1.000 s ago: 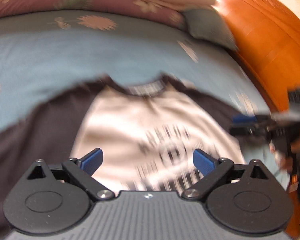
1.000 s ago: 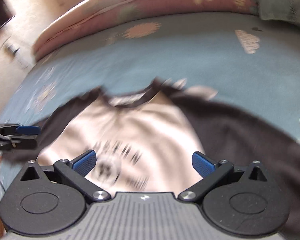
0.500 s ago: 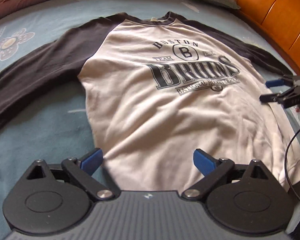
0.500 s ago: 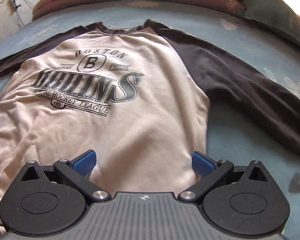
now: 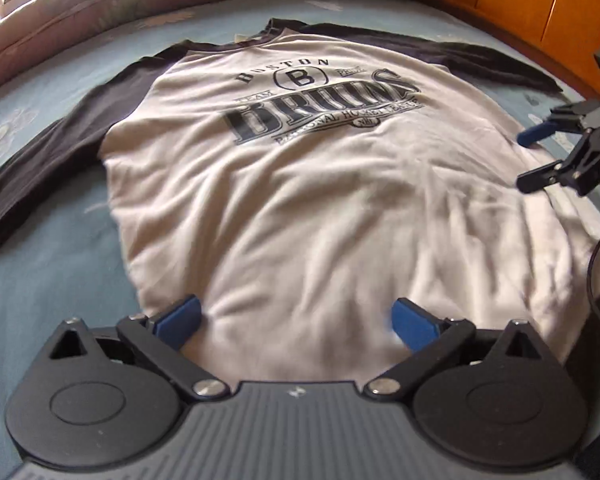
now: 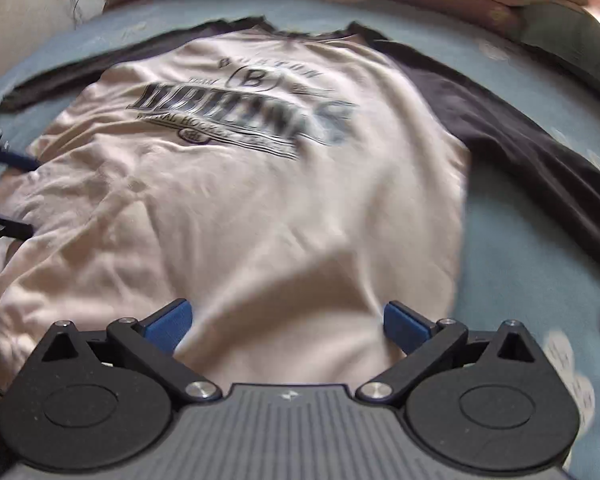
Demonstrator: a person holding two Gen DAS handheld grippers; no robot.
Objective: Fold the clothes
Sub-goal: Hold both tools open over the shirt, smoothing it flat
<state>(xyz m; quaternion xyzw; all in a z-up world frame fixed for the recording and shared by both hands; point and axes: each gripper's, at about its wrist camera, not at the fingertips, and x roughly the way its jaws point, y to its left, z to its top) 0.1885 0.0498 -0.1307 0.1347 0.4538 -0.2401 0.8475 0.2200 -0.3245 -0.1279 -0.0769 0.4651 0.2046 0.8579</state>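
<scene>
A white long-sleeved shirt (image 5: pixel 300 184) with dark sleeves and a dark "Boston Bruins" print lies face up, spread flat on the blue bedsheet (image 5: pixel 52 264). It also fills the right wrist view as the shirt (image 6: pixel 240 208). My left gripper (image 5: pixel 296 320) is open low over the hem's left part, blue pads wide apart. My right gripper (image 6: pixel 286 326) is open over the hem's right part. In the left wrist view the right gripper (image 5: pixel 539 156) shows at the shirt's right edge, fingers apart. Neither holds cloth.
Folded pink floral quilts (image 5: pixel 80 12) and a pillow (image 6: pixel 559 32) lie along the far side of the bed. An orange wooden headboard (image 5: pixel 531 4) runs along the right. A black cable (image 5: pixel 595 256) hangs at the right edge. A dark sleeve (image 6: pixel 539 152) stretches out right.
Both grippers have dropped closer to the shirt's hem and stayed open. The views tilted down from the far bed to the shirt, which now looks larger.
</scene>
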